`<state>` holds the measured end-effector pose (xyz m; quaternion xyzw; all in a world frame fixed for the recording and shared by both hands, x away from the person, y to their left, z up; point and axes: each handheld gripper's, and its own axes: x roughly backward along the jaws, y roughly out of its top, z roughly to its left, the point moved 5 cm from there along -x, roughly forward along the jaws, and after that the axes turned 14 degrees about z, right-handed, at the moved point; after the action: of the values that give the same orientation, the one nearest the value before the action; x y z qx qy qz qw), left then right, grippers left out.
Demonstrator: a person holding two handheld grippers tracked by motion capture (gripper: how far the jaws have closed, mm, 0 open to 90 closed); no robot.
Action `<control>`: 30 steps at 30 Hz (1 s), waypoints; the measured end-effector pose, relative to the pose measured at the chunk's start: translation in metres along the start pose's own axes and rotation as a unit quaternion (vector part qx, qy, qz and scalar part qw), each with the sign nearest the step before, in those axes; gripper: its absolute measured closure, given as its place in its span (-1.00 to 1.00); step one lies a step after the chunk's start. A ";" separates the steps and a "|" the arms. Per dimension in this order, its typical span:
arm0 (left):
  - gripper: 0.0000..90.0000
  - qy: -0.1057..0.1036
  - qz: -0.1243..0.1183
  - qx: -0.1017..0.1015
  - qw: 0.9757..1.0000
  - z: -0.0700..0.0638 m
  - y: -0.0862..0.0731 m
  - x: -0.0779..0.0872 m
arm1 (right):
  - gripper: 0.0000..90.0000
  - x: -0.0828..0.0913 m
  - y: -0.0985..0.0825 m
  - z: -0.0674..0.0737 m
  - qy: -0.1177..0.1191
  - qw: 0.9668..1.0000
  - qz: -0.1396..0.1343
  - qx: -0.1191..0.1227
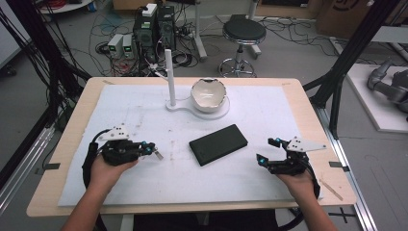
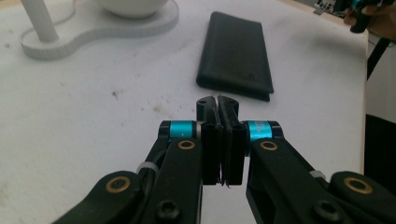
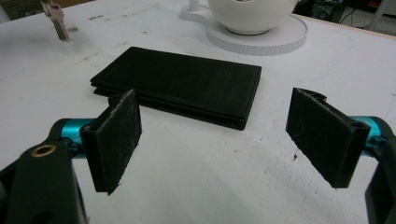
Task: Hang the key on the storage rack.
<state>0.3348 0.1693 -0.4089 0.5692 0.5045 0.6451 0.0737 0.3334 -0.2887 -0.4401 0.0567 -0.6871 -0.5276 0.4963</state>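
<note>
**We are pinching a key in the left gripper, with the black wallet lying at mid-table.**

On the left, we are holding the left gripper (image 1: 153, 150) level above the white mat (image 1: 120, 115). Its jaws are closing tight on a small metal key (image 1: 157, 155), whose blade is sticking out past the tips, probably so it stays free for whatever it goes to next. Further right, the black wallet (image 1: 218, 144) is lying flat and folded at the centre, nearer to us than the white stand (image 1: 180, 107) and its bowl (image 1: 208, 94). On the right, we are resting the right gripper (image 1: 267, 150) near the wallet, jaws spreading wide around nothing and pointing at it, seemingly waiting to steady it.
</note>
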 end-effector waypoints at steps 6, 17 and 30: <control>0.95 0.000 -0.018 -0.026 0.999 -0.003 0.047 0.013 | -0.59 0.000 0.003 0.001 0.000 1.000 -0.007 -0.005; 0.95 0.007 -0.028 -0.065 0.997 0.004 0.123 0.032 | -0.59 0.000 0.002 -0.002 -0.004 1.000 -0.005 -0.005; 0.95 0.049 -0.051 -0.059 0.996 0.041 0.185 0.030 | -0.59 -0.008 0.003 0.002 -0.008 1.000 0.006 0.003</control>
<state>0.4463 0.1237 -0.2596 0.5052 0.4972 0.6960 0.1149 0.3373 -0.2805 -0.4424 0.0504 -0.6930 -0.5228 0.4939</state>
